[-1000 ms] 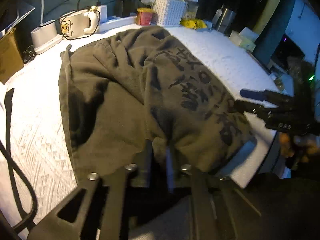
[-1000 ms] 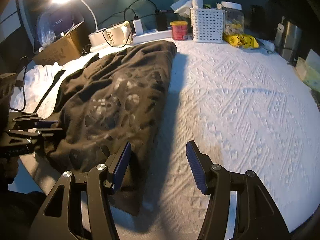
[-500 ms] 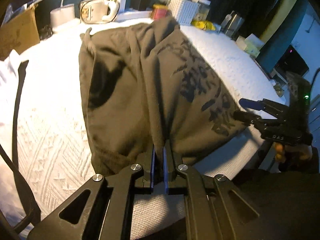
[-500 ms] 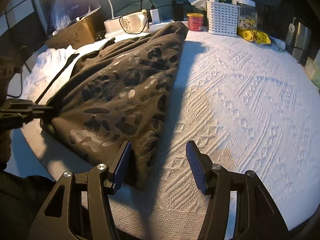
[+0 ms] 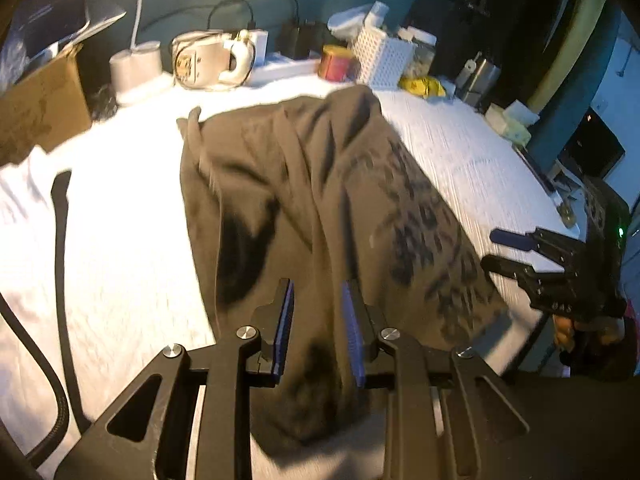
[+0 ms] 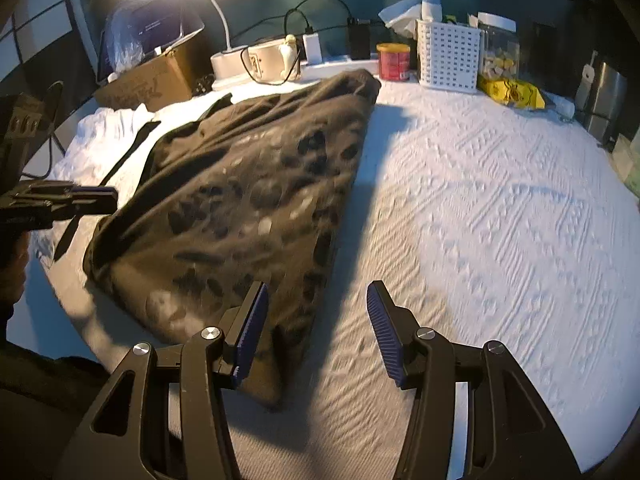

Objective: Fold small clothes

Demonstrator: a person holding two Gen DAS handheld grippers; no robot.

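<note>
Left gripper [image 5: 316,320]: has just been opening, shirt [image 5: 320,200] loose between its jaws.
Shirt: long, pointing to 12 o'clock.
Right gripper [image 6: 314,328]: spread wide, shirt edge at 10 o'clock.

A dark olive-brown garment [image 5: 320,216] with black printed lettering lies rumpled and folded lengthwise, running from six toward twelve o'clock on the white textured table [image 6: 500,220].
</note>
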